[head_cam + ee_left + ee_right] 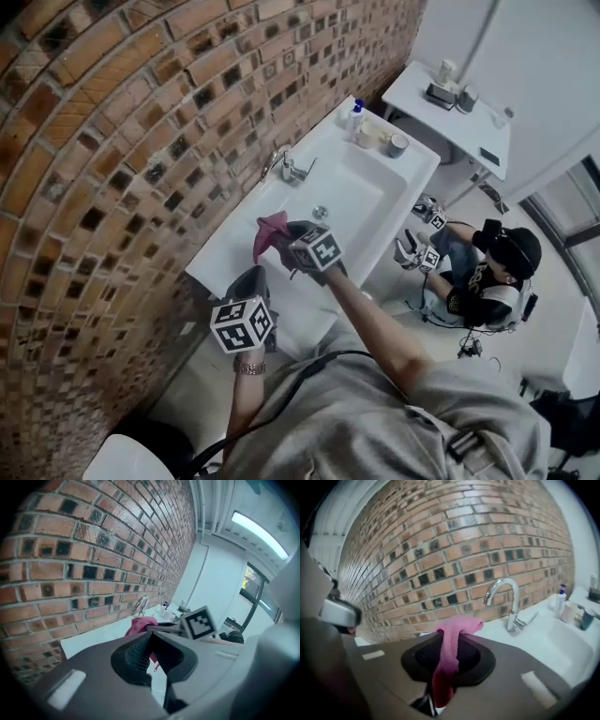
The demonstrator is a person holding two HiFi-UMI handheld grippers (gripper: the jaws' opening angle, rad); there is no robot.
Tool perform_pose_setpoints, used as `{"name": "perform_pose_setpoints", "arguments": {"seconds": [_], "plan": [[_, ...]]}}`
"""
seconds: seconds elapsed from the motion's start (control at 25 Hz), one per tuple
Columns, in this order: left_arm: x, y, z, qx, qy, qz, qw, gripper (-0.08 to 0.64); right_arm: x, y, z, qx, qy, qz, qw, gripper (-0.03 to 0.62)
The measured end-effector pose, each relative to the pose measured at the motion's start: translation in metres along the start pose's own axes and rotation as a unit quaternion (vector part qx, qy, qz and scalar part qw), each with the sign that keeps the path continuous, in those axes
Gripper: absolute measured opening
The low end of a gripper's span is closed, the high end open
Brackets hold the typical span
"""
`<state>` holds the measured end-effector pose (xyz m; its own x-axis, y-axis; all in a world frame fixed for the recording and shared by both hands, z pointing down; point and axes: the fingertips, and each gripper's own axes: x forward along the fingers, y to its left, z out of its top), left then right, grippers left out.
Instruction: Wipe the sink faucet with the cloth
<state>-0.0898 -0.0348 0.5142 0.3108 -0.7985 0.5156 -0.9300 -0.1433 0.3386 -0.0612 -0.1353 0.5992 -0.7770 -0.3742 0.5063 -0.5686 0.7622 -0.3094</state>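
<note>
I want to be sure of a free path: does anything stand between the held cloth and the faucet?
Nothing visible does. The cloth, pinched in the right gripper, faces the faucet across bare sink rim; the bottles stand beyond the faucet, not in the path.

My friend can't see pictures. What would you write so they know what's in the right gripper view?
The right gripper pinches a pink cloth between its jaws, with the cloth's top poking out above them. Beyond it, a shiny curved faucet stands on a white sink against a brick wall.
</note>
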Motion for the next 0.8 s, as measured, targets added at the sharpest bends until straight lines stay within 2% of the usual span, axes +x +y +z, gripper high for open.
{"name": "perform_pose_setpoints", "arguments": {"seconds": [0.2,0.36,0.48,0.6,0.68,0.8], "plan": [[-0.001,-0.021,-0.023,0.000,0.011,-0.015,0.9998,0.020,-0.098,0.028,-0.009,0.060,-0.063,-0.079,0.993,0.057],[-0.012,-0.055,-0.034,0.026,0.008,-0.005,0.9996,0.020,-0.156,0.042,-0.020,0.083,-0.097,-0.102,0.987,0.058],[-0.026,-0.085,-0.045,0.048,0.009,0.002,0.9988,0.020,-0.190,0.057,-0.033,0.093,-0.110,-0.097,0.985,0.058],[-0.043,-0.107,-0.062,0.043,0.001,0.009,0.9990,0.020,-0.217,0.086,-0.042,0.082,-0.122,-0.079,0.986,0.060],[-0.058,-0.121,-0.082,0.036,-0.002,0.022,0.9991,0.020,-0.234,0.109,-0.055,0.071,-0.125,-0.064,0.987,0.060],[-0.078,-0.149,-0.131,0.037,0.011,0.052,0.9979,0.020,-0.264,0.129,-0.095,0.073,-0.115,-0.052,0.989,0.061]]}}
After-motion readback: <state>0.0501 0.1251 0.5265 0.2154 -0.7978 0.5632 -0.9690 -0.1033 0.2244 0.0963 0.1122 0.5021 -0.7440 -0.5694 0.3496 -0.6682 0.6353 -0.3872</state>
